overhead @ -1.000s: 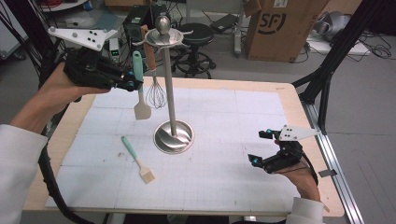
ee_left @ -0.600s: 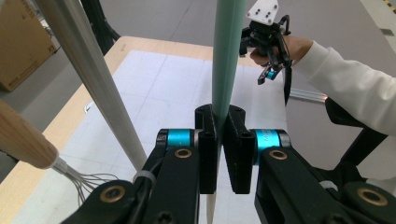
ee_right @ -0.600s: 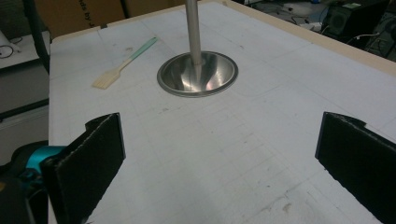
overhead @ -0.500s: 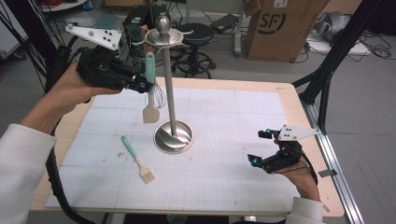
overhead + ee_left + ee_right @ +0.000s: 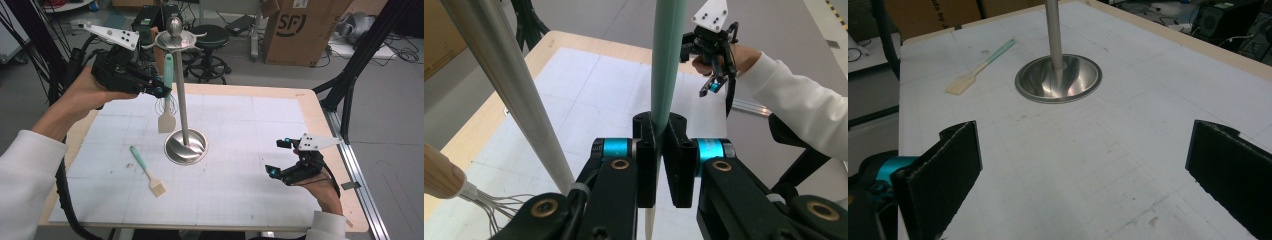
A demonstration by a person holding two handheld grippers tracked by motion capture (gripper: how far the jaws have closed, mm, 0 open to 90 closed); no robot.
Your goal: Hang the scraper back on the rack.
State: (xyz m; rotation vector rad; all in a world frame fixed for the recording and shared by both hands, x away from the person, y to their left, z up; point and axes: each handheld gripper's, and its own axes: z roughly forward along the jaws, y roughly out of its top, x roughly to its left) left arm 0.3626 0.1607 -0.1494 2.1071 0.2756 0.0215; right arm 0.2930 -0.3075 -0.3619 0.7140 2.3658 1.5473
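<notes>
A steel utensil stand (image 5: 185, 147) rises from a round base at mid-table to a hooked top (image 5: 174, 36). High at the left, my left gripper (image 5: 161, 90) is shut on the teal handle of a spatula (image 5: 167, 121), which hangs upright right beside the pole, its handle tip just under the hooks. The left gripper view has the jaws (image 5: 659, 135) clamped on that teal handle (image 5: 667, 60), with the pole (image 5: 509, 85) to the left. A whisk (image 5: 168, 104) hangs behind the spatula. My right gripper (image 5: 279, 157) rests open and holds nothing near the front right.
A teal-handled brush (image 5: 146, 171) lies flat on the white mat left of the stand base, also seen as the brush (image 5: 980, 67) beyond the base (image 5: 1058, 77). A cardboard box (image 5: 295, 27), stools and cables stand past the table's far edge.
My left gripper has carried the spatula to the right and slightly up, from left of the stand to right against its pole under the hooks. The right gripper has stayed put.
</notes>
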